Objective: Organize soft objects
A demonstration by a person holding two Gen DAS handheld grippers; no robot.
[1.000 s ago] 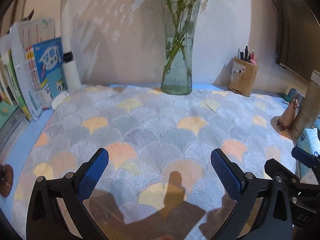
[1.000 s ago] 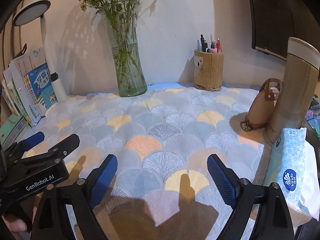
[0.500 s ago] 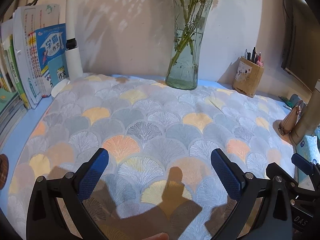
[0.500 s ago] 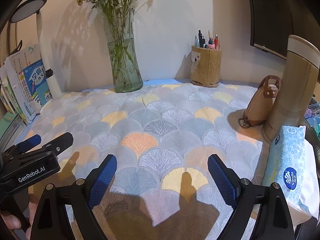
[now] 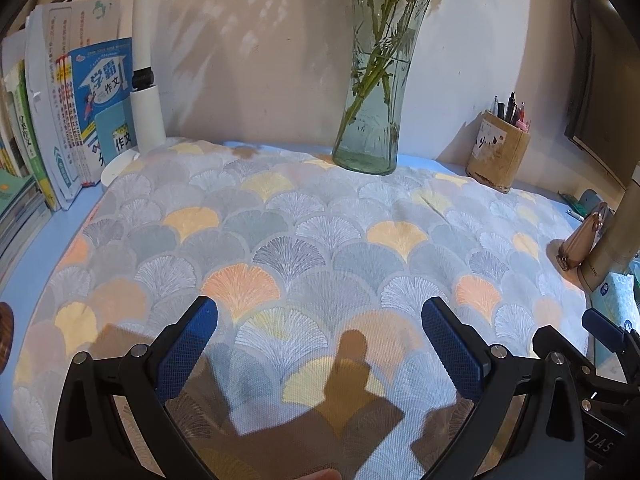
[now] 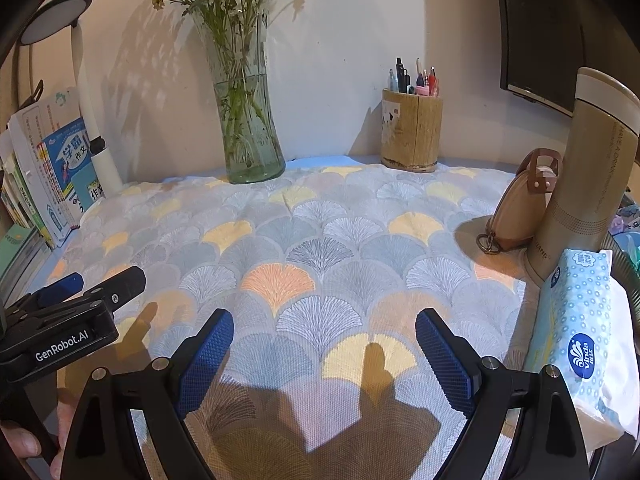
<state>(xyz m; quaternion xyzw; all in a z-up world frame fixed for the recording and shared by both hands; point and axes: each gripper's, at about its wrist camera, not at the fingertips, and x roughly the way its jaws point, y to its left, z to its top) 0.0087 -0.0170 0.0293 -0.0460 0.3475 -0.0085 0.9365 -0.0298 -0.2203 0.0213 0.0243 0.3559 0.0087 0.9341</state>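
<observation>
A patterned cloth (image 5: 320,240) printed with fan-shaped motifs in grey, yellow and orange is lying flat and is covering most of the blue desk (image 5: 24,264). The blue surface is showing along the left edge and in a strip along the back edge.

The left gripper (image 5: 320,344) is hovering over the near part of the cloth with its jaws standing wide apart and nothing between them. The right gripper (image 6: 324,344) is hovering just beside it, nearer the right edge of the desk, likewise spread wide and holding nothing. Each gripper is casting a shadow on the cloth below it. Whether the fingertips are touching the fabric cannot be told. In the right wrist view, the left gripper is appearing at the lower left, with part of a hand (image 6: 24,440) showing beneath it.

A glass vase (image 5: 372,92) holding green stems is standing at the back edge of the desk, on the far border of the cloth. A pen holder (image 5: 498,152) is standing toward the back right corner. Along the right edge, a tan flask (image 6: 580,184) is standing upright, a small brown pouch (image 6: 520,204) is leaning against it, and a pack of tissues (image 6: 580,340) is lying just in front of it. Books (image 5: 60,120) are standing along the left edge, with a white lamp post (image 5: 146,80) beside them.
</observation>
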